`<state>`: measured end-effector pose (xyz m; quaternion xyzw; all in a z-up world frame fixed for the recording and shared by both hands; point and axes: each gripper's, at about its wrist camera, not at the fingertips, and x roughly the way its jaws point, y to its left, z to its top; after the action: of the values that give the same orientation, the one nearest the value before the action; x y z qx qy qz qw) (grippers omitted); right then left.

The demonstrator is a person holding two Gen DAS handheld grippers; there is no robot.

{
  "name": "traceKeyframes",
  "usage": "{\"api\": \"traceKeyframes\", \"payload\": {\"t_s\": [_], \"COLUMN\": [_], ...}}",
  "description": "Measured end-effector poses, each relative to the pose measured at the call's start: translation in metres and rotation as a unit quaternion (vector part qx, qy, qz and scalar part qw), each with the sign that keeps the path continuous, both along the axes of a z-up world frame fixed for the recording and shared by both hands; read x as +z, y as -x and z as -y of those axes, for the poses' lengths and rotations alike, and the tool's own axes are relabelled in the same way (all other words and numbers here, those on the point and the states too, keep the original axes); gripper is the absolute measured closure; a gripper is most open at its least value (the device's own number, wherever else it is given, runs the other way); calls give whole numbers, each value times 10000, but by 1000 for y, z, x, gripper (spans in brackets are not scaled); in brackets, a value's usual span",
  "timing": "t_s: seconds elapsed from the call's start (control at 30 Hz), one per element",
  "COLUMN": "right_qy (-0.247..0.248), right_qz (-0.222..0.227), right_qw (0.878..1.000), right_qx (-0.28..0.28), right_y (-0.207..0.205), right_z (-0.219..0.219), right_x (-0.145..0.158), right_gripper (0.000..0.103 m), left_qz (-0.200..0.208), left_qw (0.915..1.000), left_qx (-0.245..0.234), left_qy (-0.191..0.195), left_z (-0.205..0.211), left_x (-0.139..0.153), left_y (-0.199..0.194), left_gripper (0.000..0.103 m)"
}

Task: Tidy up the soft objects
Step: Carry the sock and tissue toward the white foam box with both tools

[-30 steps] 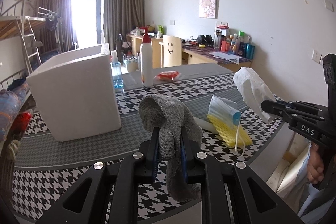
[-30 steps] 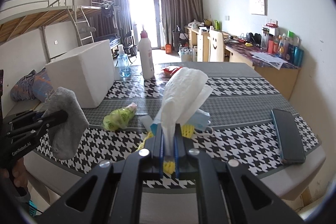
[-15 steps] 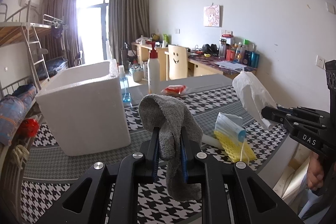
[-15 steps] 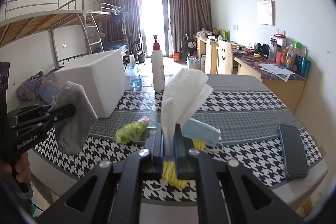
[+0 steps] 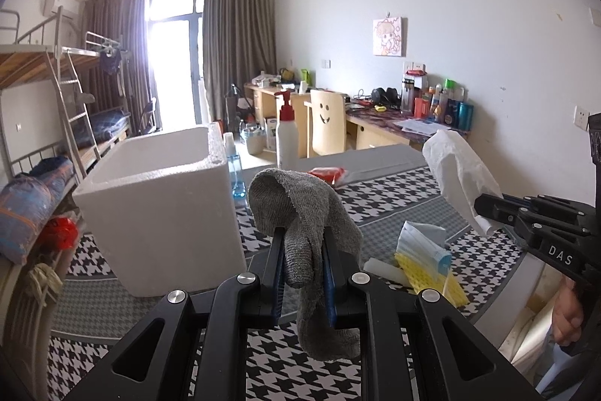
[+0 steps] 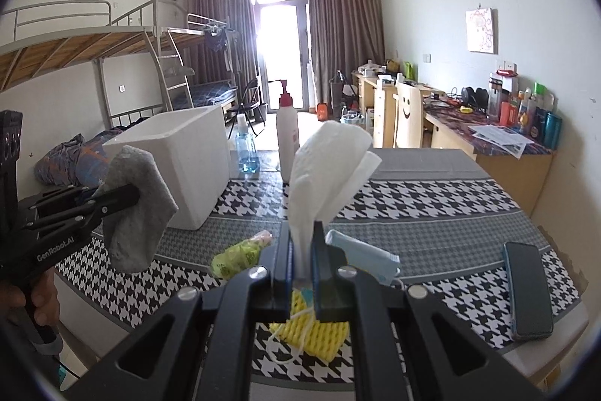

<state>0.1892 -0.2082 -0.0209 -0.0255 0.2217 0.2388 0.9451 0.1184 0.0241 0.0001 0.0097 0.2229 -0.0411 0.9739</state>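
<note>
My left gripper [image 5: 302, 250] is shut on a grey sock [image 5: 300, 209], which drapes over and hangs below the fingers above the table. The right wrist view shows the same grey sock [image 6: 135, 205] in the left gripper [image 6: 131, 194] at the left. My right gripper [image 6: 301, 243] is shut on a white paper tissue [image 6: 326, 168] that stands up from the jaws; the tissue [image 5: 458, 175] also shows at the right of the left wrist view. An open white foam box [image 5: 161, 209] sits on the table's left. A blue face mask [image 6: 360, 254], a yellow foam net [image 6: 315, 333] and a green bag [image 6: 236, 254] lie on the table.
The table wears a black-and-white houndstooth cloth [image 6: 432, 205]. A white pump bottle [image 6: 287, 134] and a small blue bottle [image 6: 246, 149] stand behind the box, with a red packet [image 5: 326, 173] nearby. A phone [image 6: 527, 292] lies near the right edge. A bunk bed [image 6: 94, 62] and desks line the room.
Both grippers have risen and tilted up a little, so the table sits lower in both views. The sock and the tissue stay clamped as before.
</note>
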Motion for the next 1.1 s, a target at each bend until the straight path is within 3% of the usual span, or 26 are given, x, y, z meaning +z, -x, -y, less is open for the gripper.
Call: {"api": "traceKeyframes", "payload": {"t_s": [1.1], "right_qy": [-10], "right_qz": [297], "right_qw": [9985], "right_qx": [467], "right_y": [-15], "right_z": [-43], "right_x": [36], "right_gripper": [92], "left_qz": [472], "left_qw": [9987], "left_qx": [160], "left_qy": [-67], "left_z": [-19], "left_x": [40], "left_y": [-18], "left_gripper": [85]}}
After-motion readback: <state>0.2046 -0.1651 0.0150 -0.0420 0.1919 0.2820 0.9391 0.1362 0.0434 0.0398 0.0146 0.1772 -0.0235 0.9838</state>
